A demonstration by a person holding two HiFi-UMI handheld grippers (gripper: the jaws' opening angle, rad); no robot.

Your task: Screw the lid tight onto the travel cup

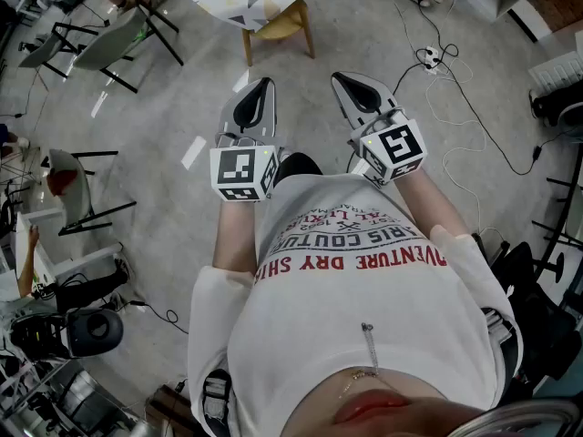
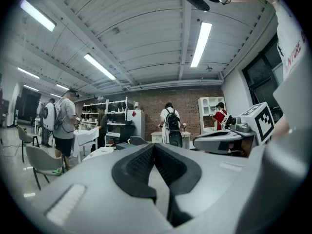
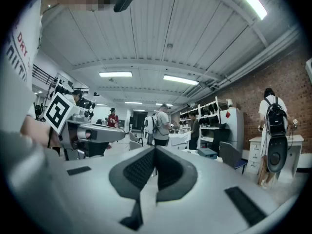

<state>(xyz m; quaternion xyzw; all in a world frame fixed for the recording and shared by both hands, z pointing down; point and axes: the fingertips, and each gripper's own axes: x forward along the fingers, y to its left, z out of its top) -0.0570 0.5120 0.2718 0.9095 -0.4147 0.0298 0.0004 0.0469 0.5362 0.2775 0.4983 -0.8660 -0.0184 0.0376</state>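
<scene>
Finding: the task is not under way. The left gripper (image 1: 258,106) and right gripper (image 1: 363,94) are held level, side by side in front of the person's body, over bare floor (image 1: 164,135). Both are clenched with the pads together, and nothing lies between them in either gripper view.

The cup and the lid appear in no view, so their place cannot be stated. No tabletop carrying them is seen. Only a chair (image 1: 278,24) stands near.

Recommendation, as a judgement:
- Locate both parts first.
- Open the jaws before approaching.
- Hold the cup upright with one gripper.
- Seat the lid square on the thread before turning, to avoid cross-threading.

Containers: none of the task's is visible, so contents cannot be reported. The distant shelves (image 2: 114,112) hold dark items too small to identify.
</scene>
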